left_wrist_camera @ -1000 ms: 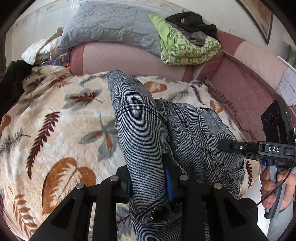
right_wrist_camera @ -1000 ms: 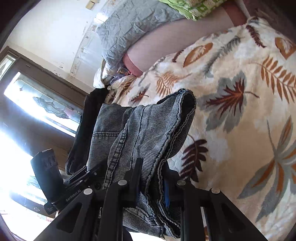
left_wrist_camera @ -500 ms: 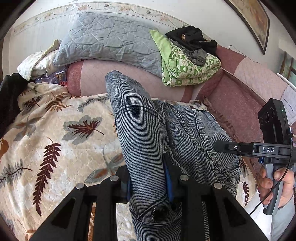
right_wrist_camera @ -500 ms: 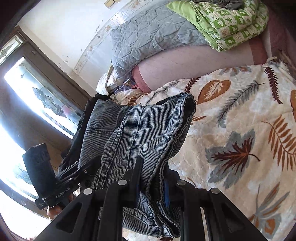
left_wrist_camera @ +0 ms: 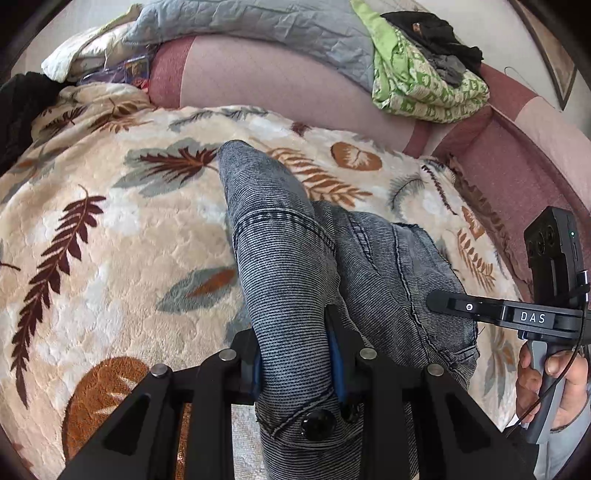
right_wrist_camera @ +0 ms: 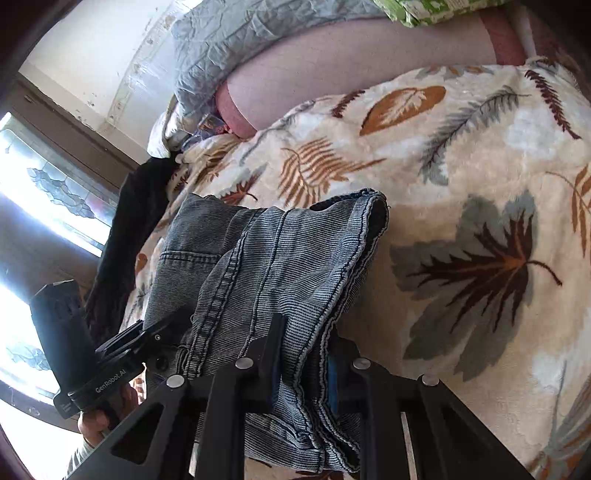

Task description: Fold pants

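Pants: grey-blue jeans [left_wrist_camera: 284,280], bunched and lifted above the blanket, stretched between the 2 grippers; the far folds hang down near the blanket.
Left gripper [left_wrist_camera: 295,363]: jaws opening a little, yet the blue pads [left_wrist_camera: 336,354] press the waistband on both sides; the waistband button [left_wrist_camera: 318,422] sits just below the pads.
Right gripper [right_wrist_camera: 306,365]: clamped tight on a thick fold of the jeans with hems and seams stacked between its fingers.
Right hand [left_wrist_camera: 554,384]: seen from the left wrist camera, wrapped around the handle at the right edge.
Blanket [left_wrist_camera: 110,258]: cream with brown and grey leaves, spread over the sofa seat under the jeans.
Sofa [left_wrist_camera: 280,81]: pink backrest behind the blanket.
On the backrest: grey quilt [left_wrist_camera: 266,26], beside it a green patterned cloth [left_wrist_camera: 421,85] with dark clothes [left_wrist_camera: 439,29] on top.
Window [right_wrist_camera: 40,206]: bright, left side of the right wrist view.
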Demonstrator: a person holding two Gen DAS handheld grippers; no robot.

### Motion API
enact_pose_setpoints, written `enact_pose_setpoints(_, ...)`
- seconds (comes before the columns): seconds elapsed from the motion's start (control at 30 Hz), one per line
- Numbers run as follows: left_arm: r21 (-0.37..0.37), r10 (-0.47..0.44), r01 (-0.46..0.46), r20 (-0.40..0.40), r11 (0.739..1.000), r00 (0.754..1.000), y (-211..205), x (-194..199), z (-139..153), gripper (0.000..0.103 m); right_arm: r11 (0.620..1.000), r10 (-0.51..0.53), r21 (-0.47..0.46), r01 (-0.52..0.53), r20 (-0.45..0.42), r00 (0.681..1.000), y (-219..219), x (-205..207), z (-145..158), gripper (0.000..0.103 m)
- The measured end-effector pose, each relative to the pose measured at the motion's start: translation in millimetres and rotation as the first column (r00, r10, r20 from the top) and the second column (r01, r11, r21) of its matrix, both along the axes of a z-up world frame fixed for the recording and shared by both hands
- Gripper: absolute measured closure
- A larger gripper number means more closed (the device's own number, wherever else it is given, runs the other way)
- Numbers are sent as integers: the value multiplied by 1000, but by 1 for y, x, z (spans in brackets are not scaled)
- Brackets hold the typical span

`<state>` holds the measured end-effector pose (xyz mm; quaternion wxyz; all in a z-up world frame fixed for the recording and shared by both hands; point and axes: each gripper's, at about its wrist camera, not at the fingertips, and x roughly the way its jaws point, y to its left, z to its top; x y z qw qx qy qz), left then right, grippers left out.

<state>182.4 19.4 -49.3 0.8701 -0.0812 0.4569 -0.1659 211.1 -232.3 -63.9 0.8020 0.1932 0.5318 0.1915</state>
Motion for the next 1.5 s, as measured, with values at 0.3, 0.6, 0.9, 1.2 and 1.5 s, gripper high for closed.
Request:
enact_pose_setpoints(0.3,86,109,-110,7,990,994,22,-27,19,31,989,-52,-141,49,-17,999,-13,-17,4,45)
enact_pose_setpoints(0.6,268,107,-120,64,956,992,-1,-55,-2,21,941,-5,-339,12,21,1000,15,-62,-17,34)
enact_pose_setpoints(0.9,219,161,-199,181,955,970,1,-107,53,21,945,-60,-295,140,264,963,1,-125,51,20)
enact_pose_setpoints(1.2,230,166,-211,200,950,966,-14,-147,60,21,939,-149,-239,248,366,919,-14,-188,36,18)
enact_pose_setpoints(1.5,238,210,-259,215,936,954,-25,-166,56,20,938,-100,-256,234,448,889,-11,-205,40,17)
